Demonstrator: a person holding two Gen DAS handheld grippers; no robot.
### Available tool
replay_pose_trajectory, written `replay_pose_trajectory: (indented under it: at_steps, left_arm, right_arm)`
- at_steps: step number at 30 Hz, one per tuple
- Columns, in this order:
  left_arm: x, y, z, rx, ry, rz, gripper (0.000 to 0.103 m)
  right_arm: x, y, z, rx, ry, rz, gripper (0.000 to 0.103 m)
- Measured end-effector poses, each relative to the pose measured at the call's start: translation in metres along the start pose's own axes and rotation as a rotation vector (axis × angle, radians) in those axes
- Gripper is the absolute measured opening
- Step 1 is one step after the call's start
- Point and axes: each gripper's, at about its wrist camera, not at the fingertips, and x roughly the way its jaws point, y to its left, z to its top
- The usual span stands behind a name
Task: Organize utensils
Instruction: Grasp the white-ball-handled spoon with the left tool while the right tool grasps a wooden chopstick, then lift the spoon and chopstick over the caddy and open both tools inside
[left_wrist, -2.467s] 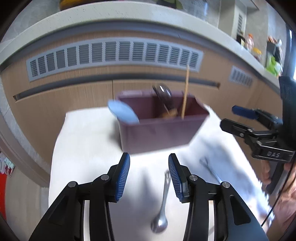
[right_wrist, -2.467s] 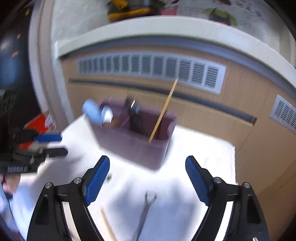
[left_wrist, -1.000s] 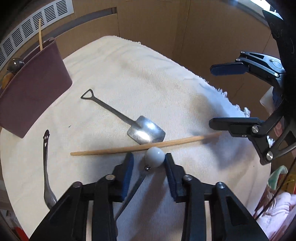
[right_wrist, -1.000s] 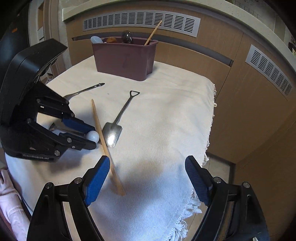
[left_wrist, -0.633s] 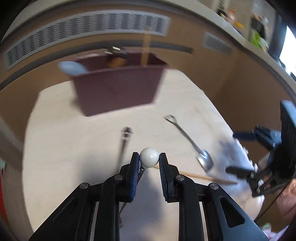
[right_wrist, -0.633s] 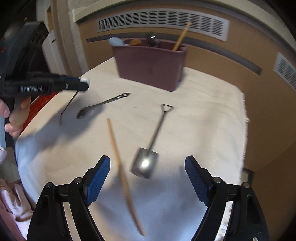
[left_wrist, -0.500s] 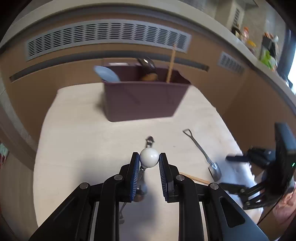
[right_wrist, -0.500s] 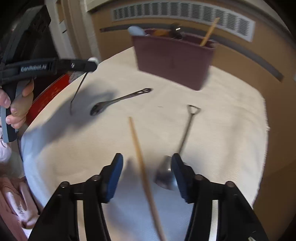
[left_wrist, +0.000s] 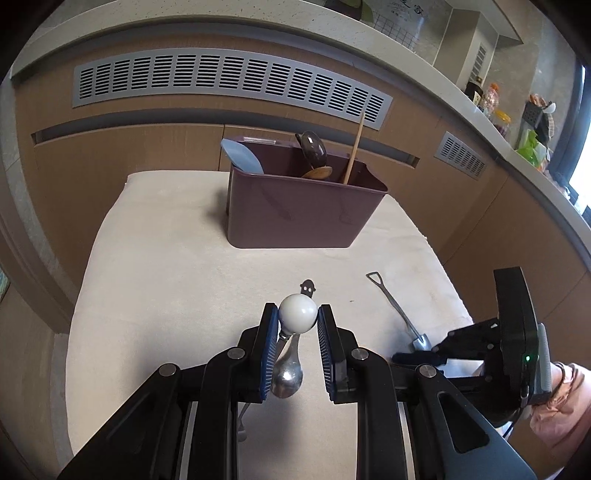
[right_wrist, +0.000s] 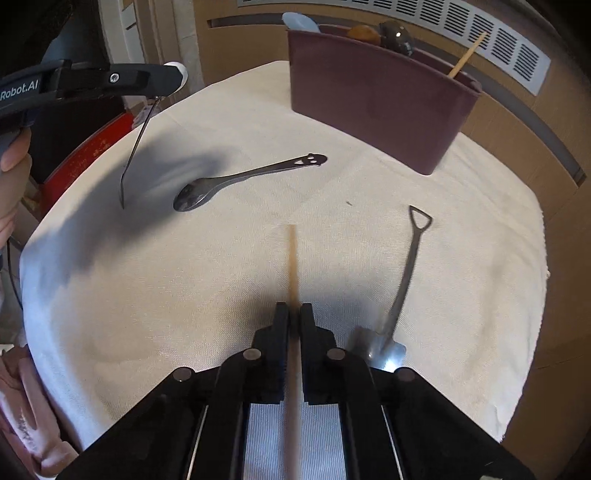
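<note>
My left gripper (left_wrist: 297, 325) is shut on the white ball end (left_wrist: 297, 319) of a thin metal pick, held above the cloth; the pick's shaft (right_wrist: 136, 147) hangs down in the right wrist view. My right gripper (right_wrist: 293, 321) is shut on a wooden chopstick (right_wrist: 292, 258) that points toward the maroon utensil box (left_wrist: 299, 214). The box (right_wrist: 373, 99) holds a blue spoon, dark and wooden spoons and another chopstick. A metal spoon (right_wrist: 243, 179) and a shovel-shaped spoon (right_wrist: 402, 277) lie on the cloth.
The table is covered by a cream cloth (left_wrist: 166, 258) with edges close on the left and right. A wooden cabinet wall with grey vents (left_wrist: 229, 77) stands right behind the box. A red object (right_wrist: 92, 147) sits beyond the table's left edge.
My left gripper closed on the ball-ended pick, lifted it and turned to face the box. My right gripper came down and closed on the chopstick on the cloth.
</note>
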Motion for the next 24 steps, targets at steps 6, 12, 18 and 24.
replay_pose_trajectory:
  at_steps: [6,12,18,24]
  left_arm:
    - [-0.006,-0.009,0.0,0.014,-0.006,-0.006,0.023]
    - [-0.021,-0.021,0.003,0.025,-0.038,-0.009,0.023]
    - [-0.036,-0.034,0.007,0.035,-0.064,-0.015,0.023]
    - [-0.051,-0.047,0.01,0.064,-0.095,-0.016,0.022]
  right_arm:
    - [-0.04,-0.016,0.0,0.103,-0.115,0.013,0.005]
    - [-0.06,-0.021,-0.005,0.145,-0.17,0.008,0.005]
    - [-0.078,-0.025,-0.008,0.186,-0.236,0.019,0.005]
    - [-0.096,-0.026,-0.005,0.199,-0.29,0.009,0.005]
